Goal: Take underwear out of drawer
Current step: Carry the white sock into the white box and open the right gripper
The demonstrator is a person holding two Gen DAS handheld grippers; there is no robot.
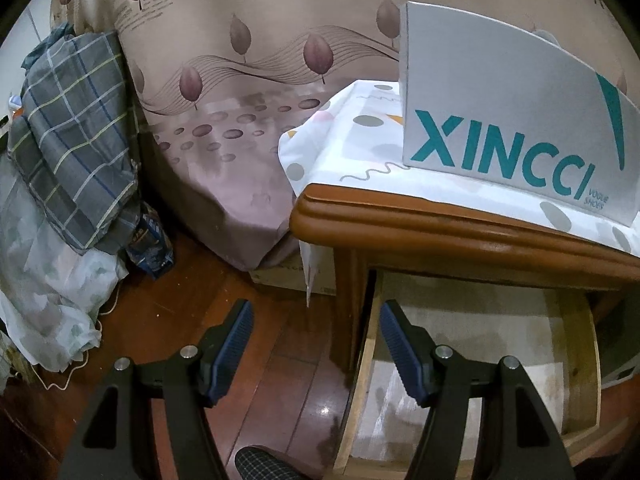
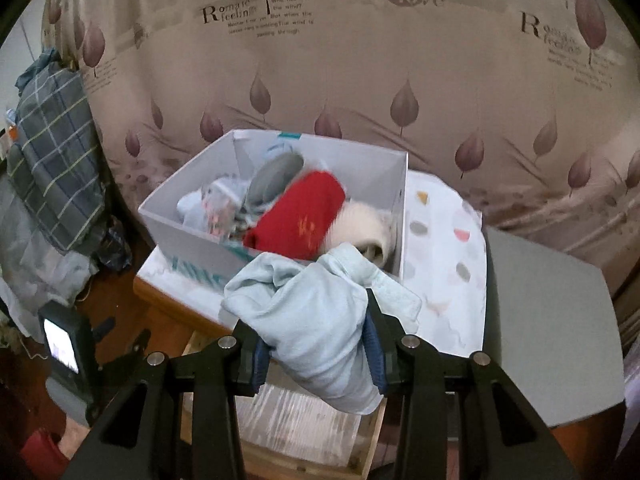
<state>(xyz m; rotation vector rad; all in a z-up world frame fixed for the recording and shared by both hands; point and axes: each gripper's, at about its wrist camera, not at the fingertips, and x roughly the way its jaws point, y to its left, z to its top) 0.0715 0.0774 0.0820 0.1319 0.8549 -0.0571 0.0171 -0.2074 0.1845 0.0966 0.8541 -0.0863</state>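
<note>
While the drawer gapes, right gripper clamps underwear.

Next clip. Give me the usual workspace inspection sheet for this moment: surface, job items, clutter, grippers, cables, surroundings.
Surface: wooden nightstand topped with a patterned cloth; its drawer is pulled open, no clothing visible in the part shown.
Job's things: light blue underwear held above the drawer.
Clutter: open XINCCI shoe box on the nightstand holding a red garment and other rolled clothes.
Grippers: right gripper shut on the underwear; left gripper open, holding nothing, at the drawer's left edge.
Cables: thin cord on the floor at left.
Surroundings: bed with leaf-print sheet, plaid bedding pile, wooden floor.
</note>
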